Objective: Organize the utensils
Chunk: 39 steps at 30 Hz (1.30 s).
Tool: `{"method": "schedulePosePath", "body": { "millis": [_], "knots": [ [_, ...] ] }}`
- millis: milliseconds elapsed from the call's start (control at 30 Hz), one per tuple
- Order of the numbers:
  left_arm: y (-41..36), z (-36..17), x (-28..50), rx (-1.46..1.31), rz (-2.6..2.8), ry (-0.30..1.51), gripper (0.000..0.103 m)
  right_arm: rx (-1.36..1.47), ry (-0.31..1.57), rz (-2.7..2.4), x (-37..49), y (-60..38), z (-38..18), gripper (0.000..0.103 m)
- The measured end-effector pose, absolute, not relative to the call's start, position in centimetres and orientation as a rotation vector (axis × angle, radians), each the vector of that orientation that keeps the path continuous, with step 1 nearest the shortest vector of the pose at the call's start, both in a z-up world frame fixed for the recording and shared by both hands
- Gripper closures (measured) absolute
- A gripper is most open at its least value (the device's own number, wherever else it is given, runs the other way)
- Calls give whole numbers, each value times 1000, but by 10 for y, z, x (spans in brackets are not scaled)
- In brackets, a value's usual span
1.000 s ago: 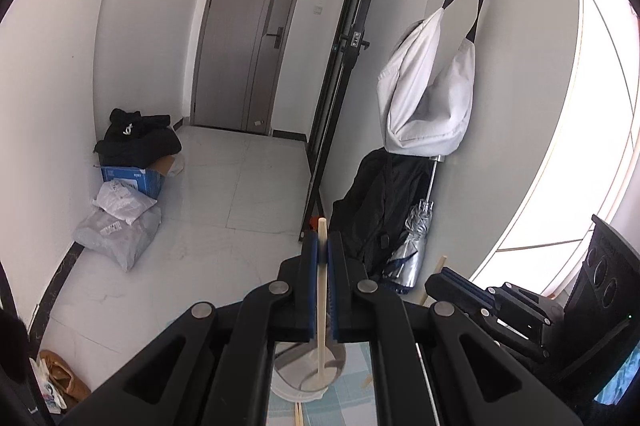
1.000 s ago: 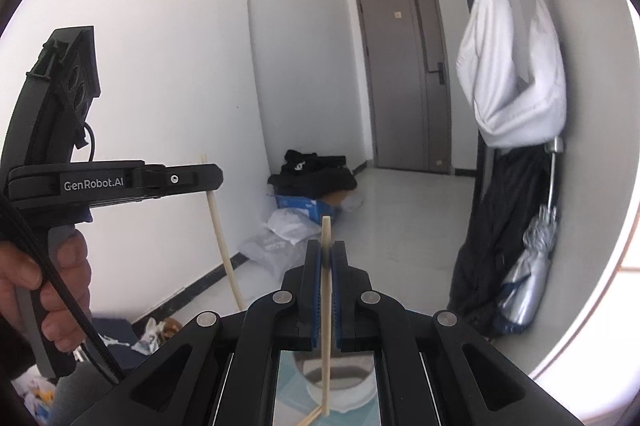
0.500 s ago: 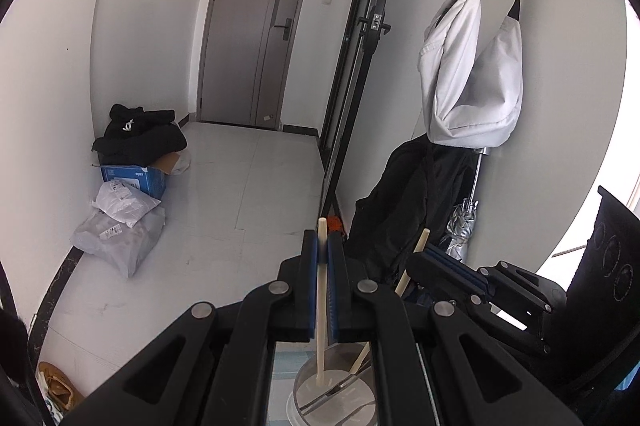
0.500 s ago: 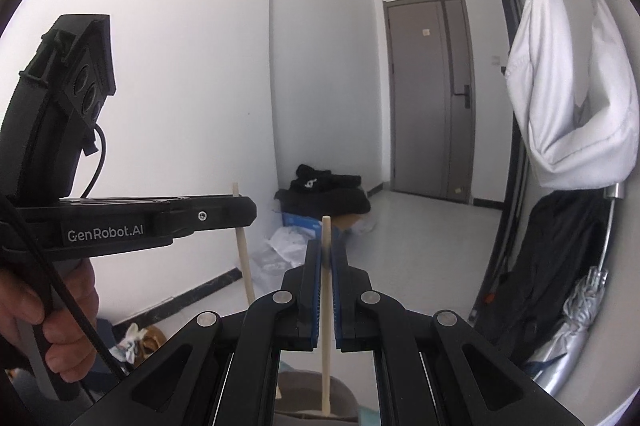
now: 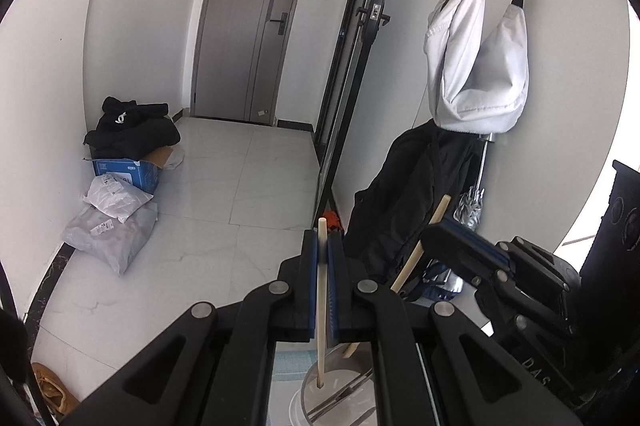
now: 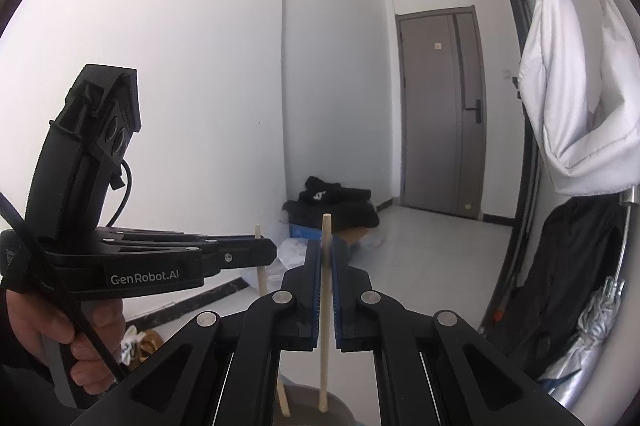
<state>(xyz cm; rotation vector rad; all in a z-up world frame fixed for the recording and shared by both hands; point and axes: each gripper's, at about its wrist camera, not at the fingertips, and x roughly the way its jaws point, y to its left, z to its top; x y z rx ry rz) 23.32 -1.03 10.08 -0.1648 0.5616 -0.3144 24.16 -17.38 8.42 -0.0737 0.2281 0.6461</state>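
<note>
In the left wrist view my left gripper (image 5: 322,246) is shut on a pale wooden chopstick (image 5: 321,306) held upright, its lower end inside a round metal utensil holder (image 5: 340,380) that has metal cutlery in it. My right gripper (image 5: 438,234) comes in from the right, shut on a second chopstick (image 5: 420,246) that slants into the same holder. In the right wrist view my right gripper (image 6: 327,250) pinches its chopstick (image 6: 325,306) over the grey holder (image 6: 304,408). The left gripper (image 6: 268,252), held by a hand (image 6: 40,330), sits at the left with its chopstick (image 6: 260,270).
The holder stands on a teal checked cloth (image 5: 288,362). A white bag (image 5: 476,57), a black coat (image 5: 412,193) and a folded umbrella (image 5: 472,205) hang on the right wall. Parcels (image 5: 112,222) and a blue box (image 5: 128,173) lie on the floor near a grey door (image 5: 252,25).
Both grippers have sunk with their chopsticks, and the sticks' lower ends now reach into the holder. The right gripper has drawn closer to the left one.
</note>
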Motion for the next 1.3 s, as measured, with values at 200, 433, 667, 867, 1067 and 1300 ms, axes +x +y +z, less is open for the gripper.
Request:
{"method": "schedulePosePath", "body": {
  "millis": [200,433,667,867,1067,1300],
  "knots": [
    [-10,82,236,-179,-327,627,101,-129,325,690,246,-165,54,99],
    [-10,79,233,-177,-343,686,62,-161,440,764,248,-158,31,92],
    [20,88,218,-251,-233,667,41,-87,477,697,224,-188,26,62],
    [27,92,191,-242,-144,647,27,-2,475,620,190,-220,36,54],
    [25,96,150,-247,-94,620,19,77,431,572,155,-228,60,41],
    [24,107,98,-242,-52,534,3,90,391,547,112,-222,74,26]
  ]
}}
